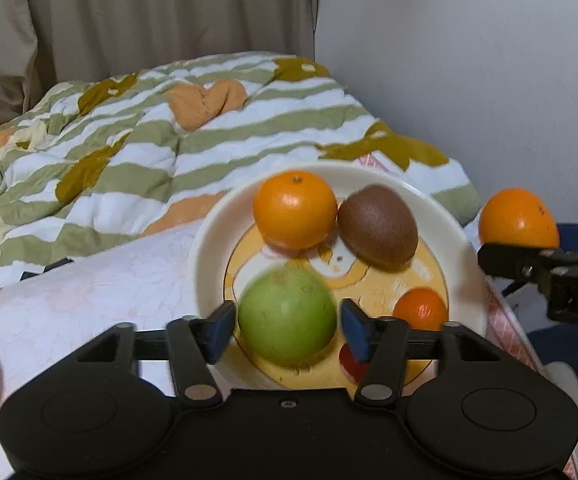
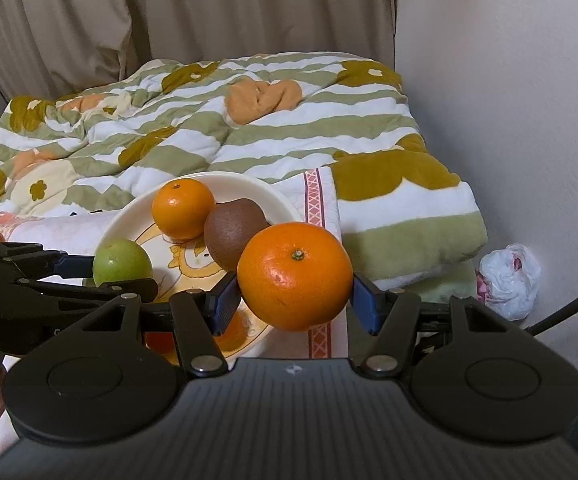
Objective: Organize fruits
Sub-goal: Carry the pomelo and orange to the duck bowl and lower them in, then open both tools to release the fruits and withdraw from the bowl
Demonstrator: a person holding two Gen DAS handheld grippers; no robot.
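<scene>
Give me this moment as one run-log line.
left hand-held gripper: open around green apple on plate | right hand-held gripper: shut on orange, beside plate | plate also: orange, kiwi

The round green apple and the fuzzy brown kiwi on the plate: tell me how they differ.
The round green apple is smooth, pale green and nearly spherical; the fuzzy brown kiwi is matte, dark brown and egg-shaped. The apple sits between the left gripper's open jaws; the kiwi lies farther back, touching an orange. Both rest in the cream plate.

A bed under a pale sheet carries a striped quilt and 1 cream plate.
</scene>
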